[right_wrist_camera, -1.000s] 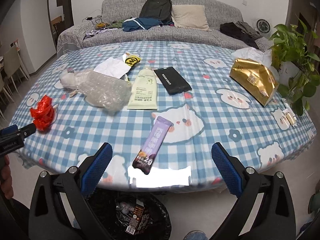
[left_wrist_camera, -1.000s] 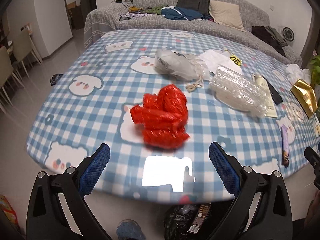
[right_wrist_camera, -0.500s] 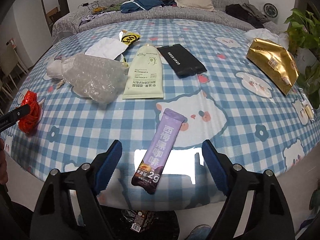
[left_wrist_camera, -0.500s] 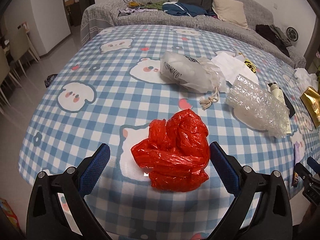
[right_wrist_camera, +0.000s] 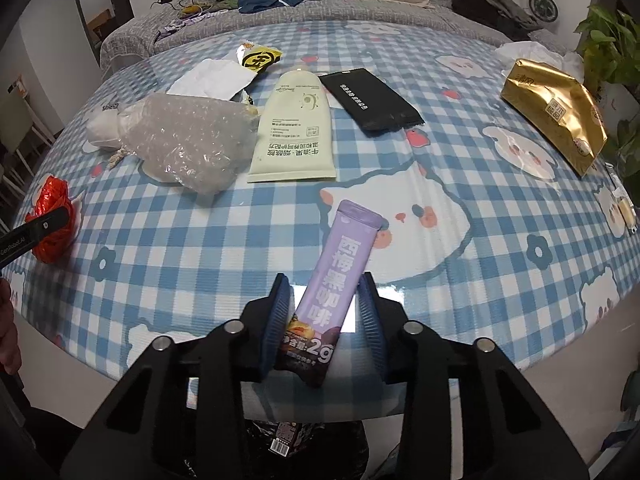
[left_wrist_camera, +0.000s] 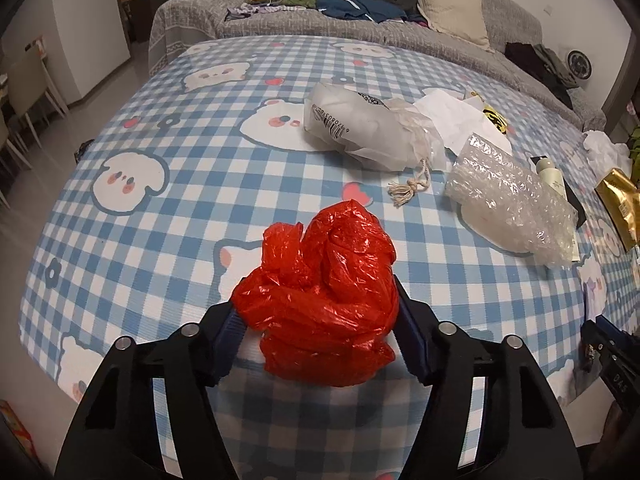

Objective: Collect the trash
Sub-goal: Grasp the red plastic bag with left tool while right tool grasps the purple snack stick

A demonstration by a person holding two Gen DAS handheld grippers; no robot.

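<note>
The left claw (left_wrist_camera: 316, 340) has just been closing on the crumpled red plastic bag (left_wrist_camera: 324, 300), low in the middle of the left wrist view; both blue pads touch its flanks, so it looks gripped. The bag is feather-light, soft and springy, and will squash; a hold across its bulk should do.

The right claw (right_wrist_camera: 324, 324) has also just been closing. It now stands narrow around the lower end of the slim purple sachet (right_wrist_camera: 334, 280), which lies near the front edge of the bench (right_wrist_camera: 460, 248). The left pad seems to touch the sachet; a slight gap shows at the right pad. The sachet is thin, light and slick, so pinching its two long edges is probably best. Its face carries large Chinese characters and "2g".

Further out, toward the upper half of the right wrist view, lie a clear bubble-wrap bundle (right_wrist_camera: 188, 148), a pale green pouch (right_wrist_camera: 296, 128) with Chinese print, a black packet (right_wrist_camera: 372, 98) and a gold foil bag (right_wrist_camera: 556, 112). A white drawstring bag (left_wrist_camera: 360, 128), in the left wrist view, bears a barcode.
</note>
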